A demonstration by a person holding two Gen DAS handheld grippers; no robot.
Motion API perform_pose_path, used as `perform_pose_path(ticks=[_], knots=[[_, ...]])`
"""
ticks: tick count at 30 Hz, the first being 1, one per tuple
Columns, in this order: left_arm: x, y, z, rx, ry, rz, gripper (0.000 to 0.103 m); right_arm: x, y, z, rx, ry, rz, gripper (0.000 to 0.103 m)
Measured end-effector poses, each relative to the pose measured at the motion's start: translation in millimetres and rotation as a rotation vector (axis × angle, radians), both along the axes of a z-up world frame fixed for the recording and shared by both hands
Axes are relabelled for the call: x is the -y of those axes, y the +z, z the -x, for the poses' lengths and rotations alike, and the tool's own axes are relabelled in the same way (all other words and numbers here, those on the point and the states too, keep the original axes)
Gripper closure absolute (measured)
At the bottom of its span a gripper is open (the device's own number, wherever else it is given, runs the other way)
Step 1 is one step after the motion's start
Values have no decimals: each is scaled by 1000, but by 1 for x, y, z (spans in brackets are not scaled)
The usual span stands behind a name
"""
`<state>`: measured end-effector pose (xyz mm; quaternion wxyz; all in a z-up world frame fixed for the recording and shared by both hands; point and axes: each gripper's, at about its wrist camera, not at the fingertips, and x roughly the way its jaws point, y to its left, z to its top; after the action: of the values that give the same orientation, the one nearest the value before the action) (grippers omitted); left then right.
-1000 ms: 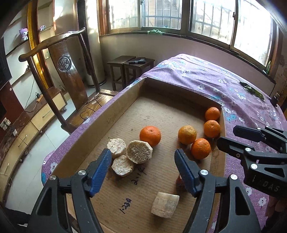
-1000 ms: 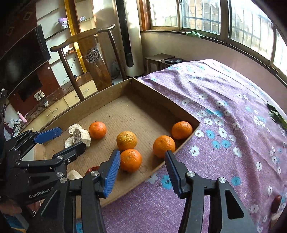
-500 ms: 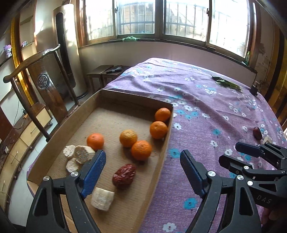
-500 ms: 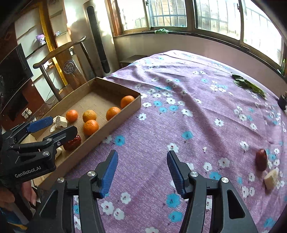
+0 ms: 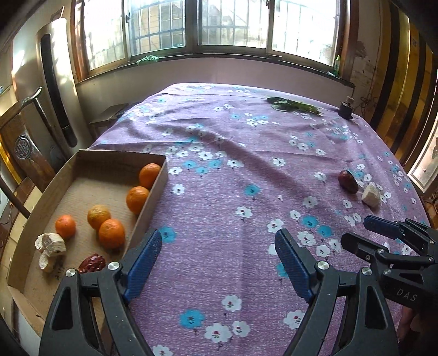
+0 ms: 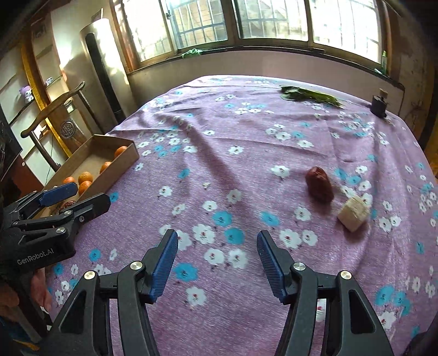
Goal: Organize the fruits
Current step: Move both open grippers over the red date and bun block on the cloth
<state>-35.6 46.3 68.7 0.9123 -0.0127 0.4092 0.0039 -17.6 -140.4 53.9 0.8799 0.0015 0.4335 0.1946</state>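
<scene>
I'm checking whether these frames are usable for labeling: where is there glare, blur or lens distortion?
Left wrist view: the windows are blown out, the tablecloth bows from fisheye, the oranges are sharp. Right wrist view: same window glare, the red date and pale chunk look slightly smeared, and the corners darken.

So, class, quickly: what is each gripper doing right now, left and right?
Left gripper: open, holding nothing, above the purple cloth.
Right gripper: open, holding nothing, over the cloth.
</scene>
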Motion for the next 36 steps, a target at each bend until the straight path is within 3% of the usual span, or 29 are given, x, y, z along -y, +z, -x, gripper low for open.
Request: perform_pose_path(ticks=[11,22,26,30,36], knots=[[57,-3,-28,-30,-125,4,19,82,-13,-17,-28,-201,-28,39],[87,-6,-55,-50,-166,11,19,96,-21,-65,-5,-281,45,39],[93,-10,-66,-64,-178,19,19,98,-30,-80,-22,-253,52,39],[102,-14,-78,-86,-193,31,19,96,-38,-83,-29,-213,89,58],[123,-17,-97,-101,-220,42,19,115,-30,-76,-26,-246,9,59]])
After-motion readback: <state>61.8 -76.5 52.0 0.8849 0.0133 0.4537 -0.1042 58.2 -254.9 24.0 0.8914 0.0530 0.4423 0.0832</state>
